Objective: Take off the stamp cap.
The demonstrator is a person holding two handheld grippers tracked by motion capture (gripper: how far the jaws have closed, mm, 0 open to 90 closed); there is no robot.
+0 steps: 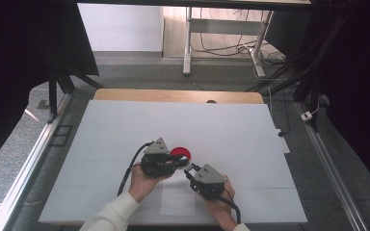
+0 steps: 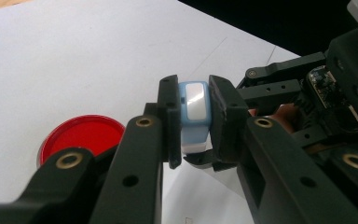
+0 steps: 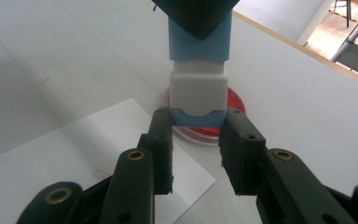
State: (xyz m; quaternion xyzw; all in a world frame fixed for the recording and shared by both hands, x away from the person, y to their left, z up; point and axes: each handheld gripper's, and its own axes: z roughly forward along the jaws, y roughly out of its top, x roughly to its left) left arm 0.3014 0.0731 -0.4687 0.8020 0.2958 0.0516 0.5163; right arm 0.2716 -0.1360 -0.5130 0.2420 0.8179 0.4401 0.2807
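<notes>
A small blue and white block [image 2: 196, 105] hangs upright above the table, and my left gripper [image 2: 195, 116] is shut on its blue upper part. From the right gripper view, the block's white lower part [image 3: 198, 88] ends in a blue rim. My right gripper [image 3: 198, 133] has its jaws against both sides of that rim. A red round dish [image 3: 235, 102] lies on the table just behind and under the block. In the high view both grippers, left [image 1: 180, 161] and right [image 1: 189, 169], meet beside the red dish [image 1: 182, 153].
A white board [image 1: 221, 125] covers the table, with a wooden edge [image 1: 173, 95] at the far side. A white sheet of paper [image 1: 178, 202] lies near the front edge, under the hands. Dark curtains and metal frame legs stand around the table.
</notes>
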